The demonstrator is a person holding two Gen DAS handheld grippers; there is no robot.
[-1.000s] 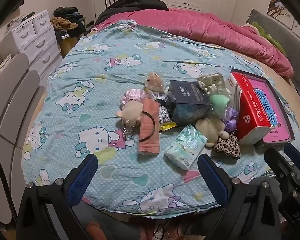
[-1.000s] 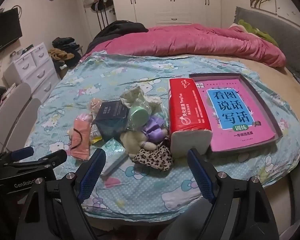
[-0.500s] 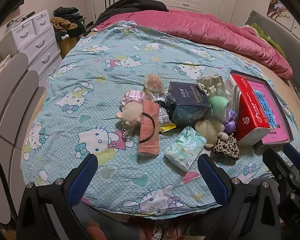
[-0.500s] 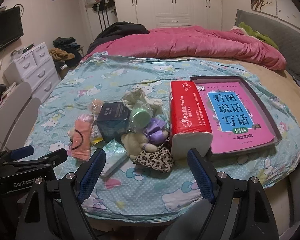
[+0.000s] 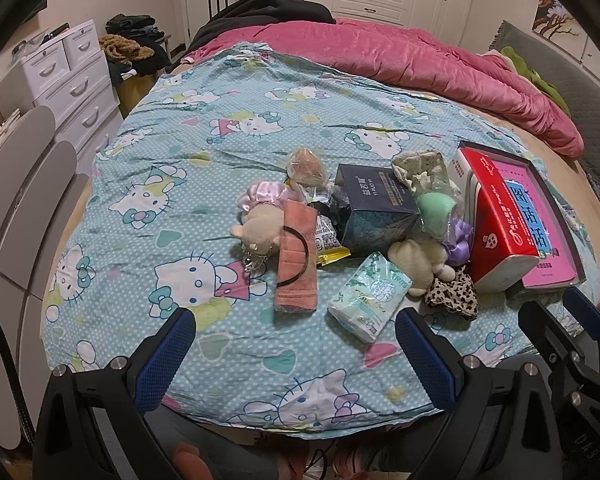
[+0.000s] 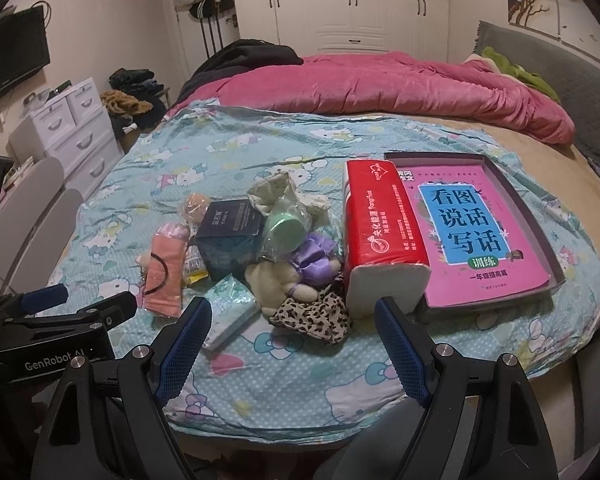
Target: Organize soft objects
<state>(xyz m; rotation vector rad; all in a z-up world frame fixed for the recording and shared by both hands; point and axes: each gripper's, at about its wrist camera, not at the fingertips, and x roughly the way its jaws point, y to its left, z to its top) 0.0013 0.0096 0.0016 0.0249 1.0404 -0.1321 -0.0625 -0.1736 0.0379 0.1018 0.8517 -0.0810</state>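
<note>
A heap of small items lies on the blue cartoon-print sheet [image 5: 148,184]: a pink folded cloth with a black hair band [image 5: 296,258], a beige plush [image 5: 260,230], a cream plush [image 5: 418,260], a leopard scrunchie [image 6: 312,316], a purple bow [image 6: 314,256], a green tissue pack [image 5: 370,296], a dark box [image 5: 374,210] and a red tissue pack [image 6: 380,232]. A shallow box tray [image 6: 540,220] beside them holds a pink book [image 6: 472,236]. My left gripper [image 5: 296,352] is open, short of the heap. My right gripper [image 6: 292,344] is open too, near the scrunchie.
A pink quilt [image 5: 420,60] is bunched across the far side of the bed. White drawers [image 5: 72,80] and chair backs [image 5: 16,184] stand to the left. Wardrobes [image 6: 360,4] line the far wall. The left half of the sheet [image 6: 148,168] carries nothing.
Both views have shifted slightly, with the heap sitting a little lower and nearer in frame. Both grippers stay open and nothing on the bed has moved.
</note>
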